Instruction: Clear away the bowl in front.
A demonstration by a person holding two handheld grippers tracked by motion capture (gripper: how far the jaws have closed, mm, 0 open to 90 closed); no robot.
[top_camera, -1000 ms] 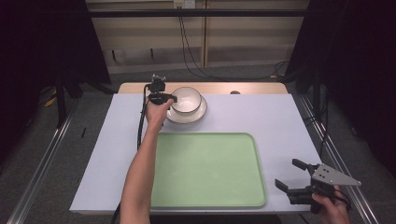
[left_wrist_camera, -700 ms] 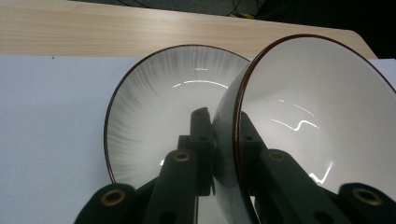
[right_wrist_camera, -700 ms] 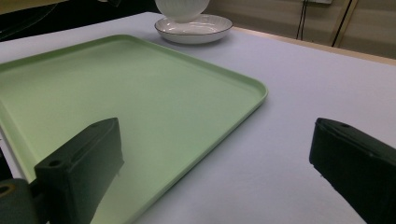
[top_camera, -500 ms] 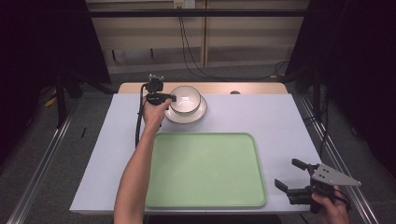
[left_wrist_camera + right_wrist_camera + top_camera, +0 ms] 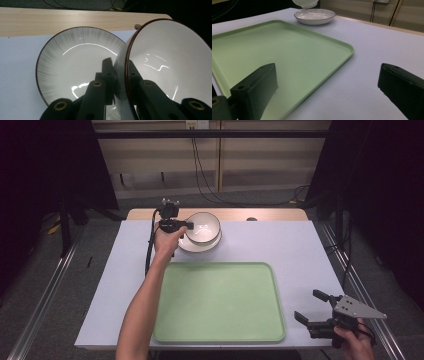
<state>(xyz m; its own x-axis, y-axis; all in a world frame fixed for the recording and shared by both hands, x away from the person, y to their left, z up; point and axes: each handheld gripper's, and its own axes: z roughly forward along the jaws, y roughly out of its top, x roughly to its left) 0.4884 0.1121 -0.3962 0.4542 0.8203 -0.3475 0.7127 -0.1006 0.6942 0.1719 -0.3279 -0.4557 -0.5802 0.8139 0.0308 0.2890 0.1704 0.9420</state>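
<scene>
1. Two pieces of white crockery sit at the far side of the pale grey desk (image 5: 305,255): a deep white bowl with a thin dark rim (image 5: 202,227) and, under it, a shallow white plate with a dark rim and faint grey rays (image 5: 200,244). In the left gripper view the bowl (image 5: 172,67) is tilted up off the plate (image 5: 72,67), so the step in hand looks like lifting the bowl clear.
2. The left claw (image 5: 181,224) pinches the bowl's left wall, one jaw inside the rim and one outside. The bite is narrow and on one side only, so the bowl's weight hangs off it. A firm, steady squeeze suits best, since glazed ware probably slips.
3. Raising it straight up first is the safer move. The bowl's low edge is close to the plate and could drag or tip it.
4. Keeping the wrist level would let the bowl hang evenly and not swing.
5. The large, rounded-cornered, pale green plastic tray (image 5: 220,302) lies just near of the plate and is bare. If it is the goal, a short, low carry towards the near side would do, with the bowl set down flat before letting go.
6. The right claw (image 5: 316,307) rests wide open and empty at the near right corner of the desk, just beside the tray's right edge, free to steady the tray.
</scene>
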